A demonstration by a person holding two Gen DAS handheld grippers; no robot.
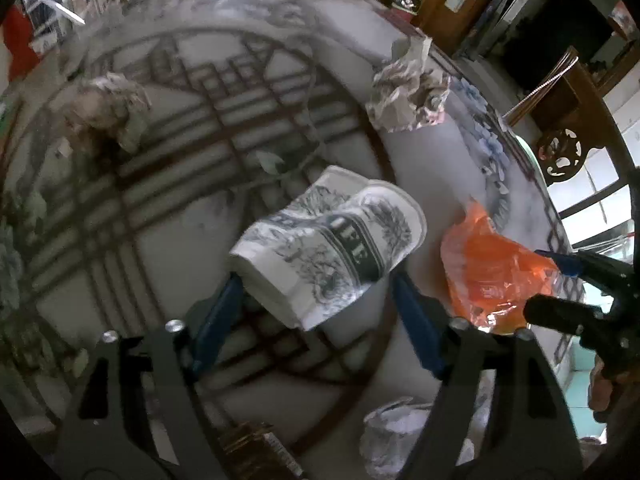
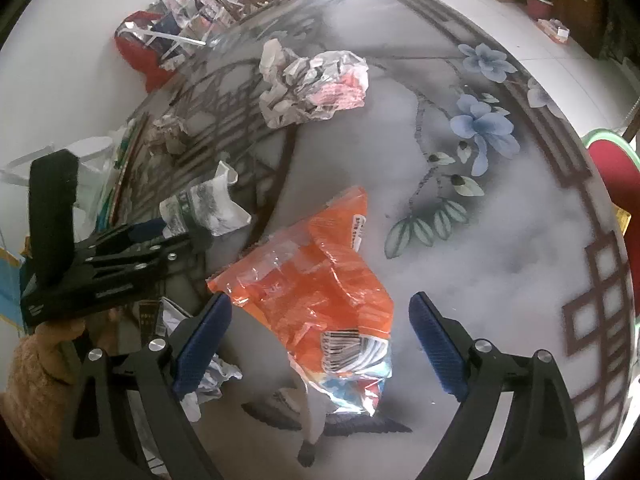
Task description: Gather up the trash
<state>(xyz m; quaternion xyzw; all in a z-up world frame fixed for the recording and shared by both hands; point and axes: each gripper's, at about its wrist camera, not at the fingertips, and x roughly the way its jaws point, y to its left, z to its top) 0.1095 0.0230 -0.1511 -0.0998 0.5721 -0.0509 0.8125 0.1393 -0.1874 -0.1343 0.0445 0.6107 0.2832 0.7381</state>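
Trash lies uncollected across the round table (image 1: pixel 420 40). Left wrist view: a crushed paper cup (image 1: pixel 332 248) sits between the left gripper (image 1: pixel 316 312) fingers, which stand apart, the left pad at its base, the right clear; crumpled paper (image 1: pixel 408 92) lies far ahead. Right wrist view: the right gripper (image 2: pixel 320 344) fingers spread wide around an orange wrapper (image 2: pixel 316 280), not touching; open tabletop lies right of them, before the rim.

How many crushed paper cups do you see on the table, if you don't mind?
1: the crushed paper cup lies between the left gripper fingers, beside the orange wrapper. Others may be hidden.
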